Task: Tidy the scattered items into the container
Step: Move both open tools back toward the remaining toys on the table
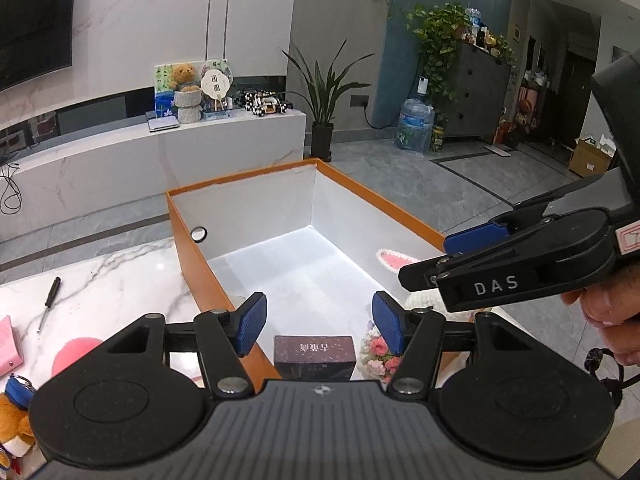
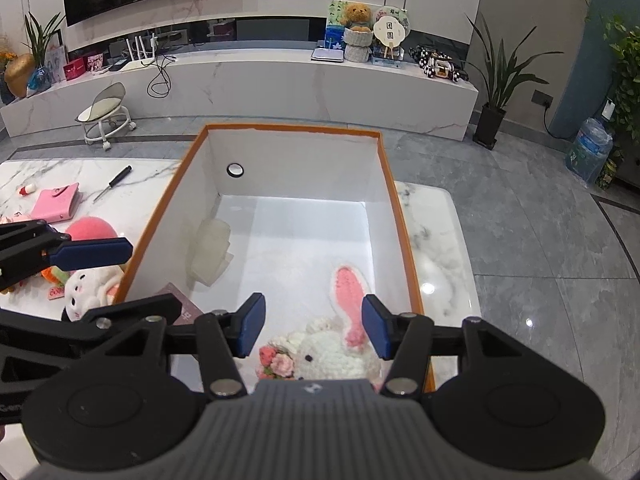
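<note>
An orange container (image 2: pixel 400 208) with a white inside stands on the marble table (image 2: pixel 436 240). In its near right corner lies a white crochet bunny (image 2: pixel 336 354) with pink ears and a small flower bunch. My right gripper (image 2: pixel 314 326) hangs open just above it. One ear shows between the pads, which do not press on it. A dark purple box (image 1: pixel 314 354) lies at the container's near left. Over that box my left gripper (image 1: pixel 320 322) stands open with nothing in it. The right gripper (image 1: pixel 424 259) enters the left wrist view from the right.
Left of the container lie a screwdriver (image 2: pixel 112 184), a pink wallet (image 2: pixel 56 202), a pink ball (image 2: pixel 90 230), a white plush rabbit (image 2: pixel 86 292) and a fox plush (image 1: pixel 12 420). A clear plastic piece (image 2: pixel 212 252) leans inside the left wall. The table edge runs close on the right.
</note>
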`<state>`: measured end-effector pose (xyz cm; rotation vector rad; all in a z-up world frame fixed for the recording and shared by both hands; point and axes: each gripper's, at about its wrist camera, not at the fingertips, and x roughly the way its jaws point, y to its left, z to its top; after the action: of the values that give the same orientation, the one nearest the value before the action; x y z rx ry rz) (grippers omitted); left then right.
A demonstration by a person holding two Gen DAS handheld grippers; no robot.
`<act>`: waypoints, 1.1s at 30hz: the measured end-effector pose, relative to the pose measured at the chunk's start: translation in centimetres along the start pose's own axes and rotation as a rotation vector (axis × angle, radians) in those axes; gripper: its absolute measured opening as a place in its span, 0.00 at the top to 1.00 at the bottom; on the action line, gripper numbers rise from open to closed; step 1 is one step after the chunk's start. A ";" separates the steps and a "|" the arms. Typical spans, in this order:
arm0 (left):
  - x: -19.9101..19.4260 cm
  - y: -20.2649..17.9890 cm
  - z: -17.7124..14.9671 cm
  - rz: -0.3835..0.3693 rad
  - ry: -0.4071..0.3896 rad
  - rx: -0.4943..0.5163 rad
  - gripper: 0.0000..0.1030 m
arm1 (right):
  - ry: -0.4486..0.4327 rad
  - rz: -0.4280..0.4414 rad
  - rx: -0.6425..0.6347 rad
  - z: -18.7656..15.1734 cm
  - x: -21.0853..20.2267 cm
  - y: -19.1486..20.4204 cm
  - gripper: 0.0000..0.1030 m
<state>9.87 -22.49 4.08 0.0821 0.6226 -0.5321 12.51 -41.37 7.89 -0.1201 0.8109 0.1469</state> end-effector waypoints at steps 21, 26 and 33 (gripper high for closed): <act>-9.4 9.9 0.3 0.142 -0.068 -0.016 0.33 | -0.118 0.069 -0.074 4.8 -0.8 8.6 0.44; -10.4 12.6 -0.6 0.190 -0.049 0.001 0.32 | -0.138 0.094 -0.110 4.9 -0.5 10.8 0.43; -10.0 16.2 -1.5 0.182 -0.019 -0.048 0.31 | -0.146 0.139 -0.163 4.5 0.0 13.5 0.42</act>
<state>10.30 -3.69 7.28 0.0878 0.6023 -0.3417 13.27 -27.41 10.28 -0.2043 0.6612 0.3491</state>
